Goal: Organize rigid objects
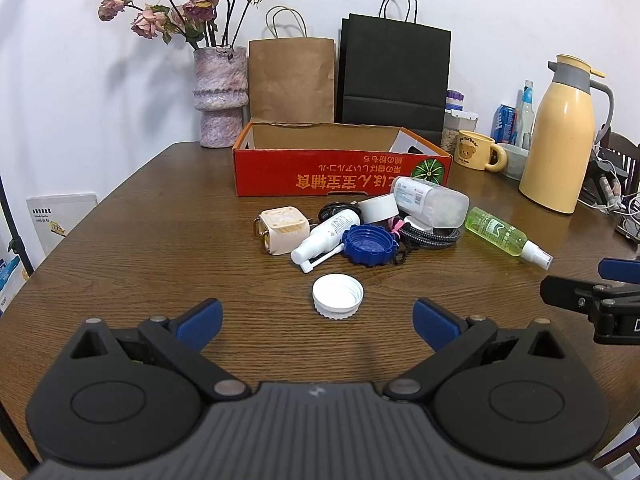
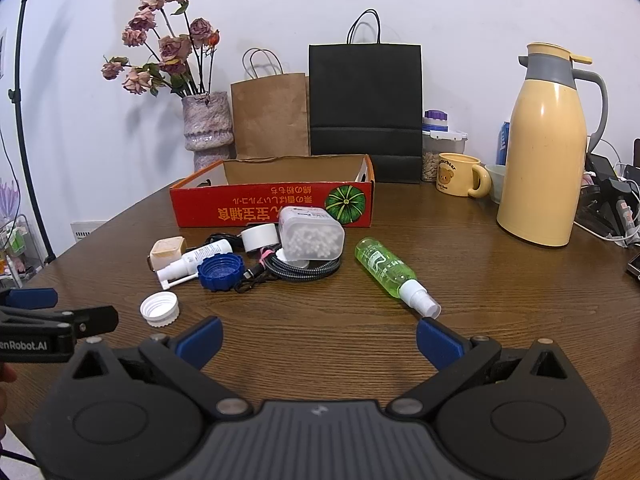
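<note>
White ribbed cap [image 1: 338,295] lies open-side up.

Small things lie on a brown table [image 2: 460,248] by a red box [image 2: 272,204]
The right gripper [image 2: 319,336] is wide open; a green bottle [image 2: 384,266] lies just ahead; a white cap [image 2: 159,309] sits left

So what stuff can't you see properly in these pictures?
- Floor of the red cardboard box: both views, hidden by its front wall.
- Black coiled cable: right wrist view, partly under the clear plastic tub of white pellets.
- Blue can: right wrist view, mostly behind the yellow thermos jug.
- Print on the white spray bottle: too small in both.
</note>
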The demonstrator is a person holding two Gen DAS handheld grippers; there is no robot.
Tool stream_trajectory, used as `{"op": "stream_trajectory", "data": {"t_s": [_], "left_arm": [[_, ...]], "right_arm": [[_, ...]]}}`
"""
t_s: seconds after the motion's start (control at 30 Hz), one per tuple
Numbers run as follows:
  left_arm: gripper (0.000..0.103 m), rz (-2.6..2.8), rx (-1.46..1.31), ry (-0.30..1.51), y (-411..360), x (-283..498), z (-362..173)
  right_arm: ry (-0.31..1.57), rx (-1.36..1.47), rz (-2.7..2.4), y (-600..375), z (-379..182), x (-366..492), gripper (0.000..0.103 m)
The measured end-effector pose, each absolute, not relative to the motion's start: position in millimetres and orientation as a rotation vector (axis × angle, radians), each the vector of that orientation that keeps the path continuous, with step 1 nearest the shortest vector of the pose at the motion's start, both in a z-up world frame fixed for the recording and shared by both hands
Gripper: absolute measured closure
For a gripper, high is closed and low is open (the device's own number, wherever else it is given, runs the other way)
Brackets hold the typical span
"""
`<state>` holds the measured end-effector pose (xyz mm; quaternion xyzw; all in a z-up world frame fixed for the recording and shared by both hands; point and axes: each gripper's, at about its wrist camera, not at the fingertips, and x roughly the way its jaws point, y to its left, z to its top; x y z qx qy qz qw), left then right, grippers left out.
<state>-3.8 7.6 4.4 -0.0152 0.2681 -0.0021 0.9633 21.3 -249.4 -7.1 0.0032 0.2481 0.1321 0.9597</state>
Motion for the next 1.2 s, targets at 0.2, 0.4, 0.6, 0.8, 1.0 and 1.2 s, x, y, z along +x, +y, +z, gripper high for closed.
{"op": "stream_trajectory", "data": {"t_s": [0.2,0.4,0.6,0.8,1.0,1.2], "left_arm": [[0.000,-0.004,-0.031,0.543,8,-4,4],[0.000,-0.004,-0.031,0.544,8,-4,4],[0.000,-0.005,-0.031,0.544,8,-4,5],[0.000,-0.015,-0.026,0.551,3,-5,1],[0.000,-0.026,-0.011,0.575,-3,7,-2],[0.000,-0.004,-0.004,0.607,-8,27,-5]], "right_arm": [[0.503,0.007,0.268,-249,-7,21,0.000],[0.504,0.007,0.268,-250,-7,23,0.000],[0.505,0.008,0.267,-250,-7,23,0.000],[0.509,-0.001,0.262,-250,-11,25,0.000],[0.507,-0.011,0.262,-250,-11,30,0.000],[0.513,-0.016,0.257,-258,-15,43,0.000]]}}
